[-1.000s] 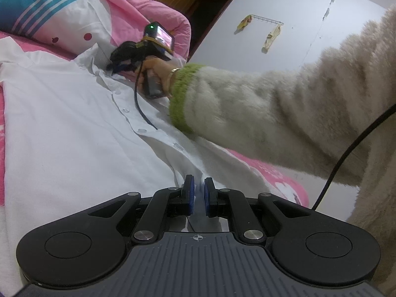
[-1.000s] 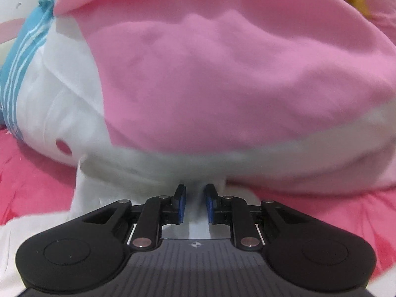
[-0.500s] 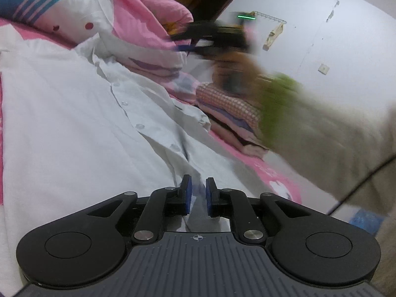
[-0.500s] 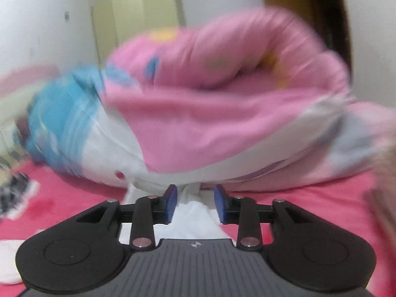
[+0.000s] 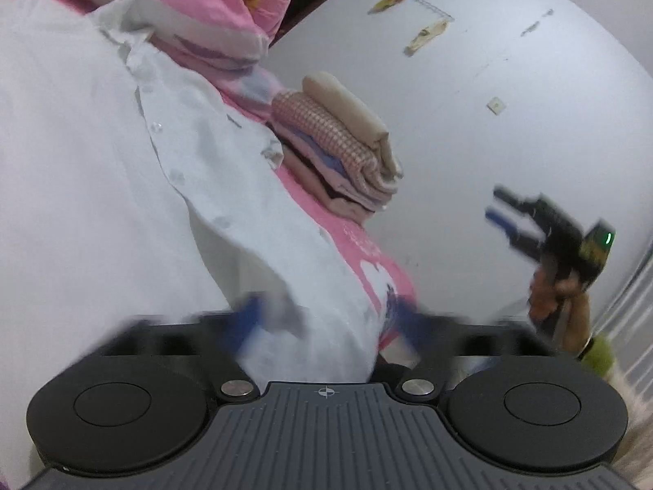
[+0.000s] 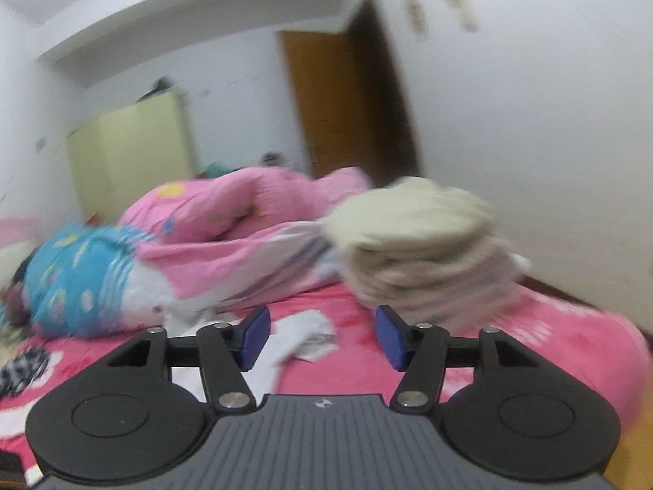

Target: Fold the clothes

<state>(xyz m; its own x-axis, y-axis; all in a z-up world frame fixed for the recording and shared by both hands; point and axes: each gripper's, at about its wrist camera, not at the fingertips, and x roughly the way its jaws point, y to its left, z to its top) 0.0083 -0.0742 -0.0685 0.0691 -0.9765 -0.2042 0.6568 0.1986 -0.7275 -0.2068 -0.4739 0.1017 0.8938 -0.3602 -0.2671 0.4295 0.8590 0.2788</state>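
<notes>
Shirt (image 5: 122, 188) lies spread on bed (image 5: 359, 241), hem at 6 o'clock between left gripper (image 5: 326, 318) fingers, which are opening and have let go of it. Right gripper (image 5: 502, 212), out at 3 o'clock, has left the collar; fingers opening, empty. Folded stack (image 5: 347, 143) sits at 1 o'clock. Likely repositioning for the next fold.

Home bedroom: bed (image 6: 510, 326) under pink sheet, rumpled pink quilt (image 6: 245, 220) at far end, folded clothes stack (image 5: 347, 151), yellow wardrobe (image 6: 126, 151), wooden door (image 6: 326, 102) far right.
</notes>
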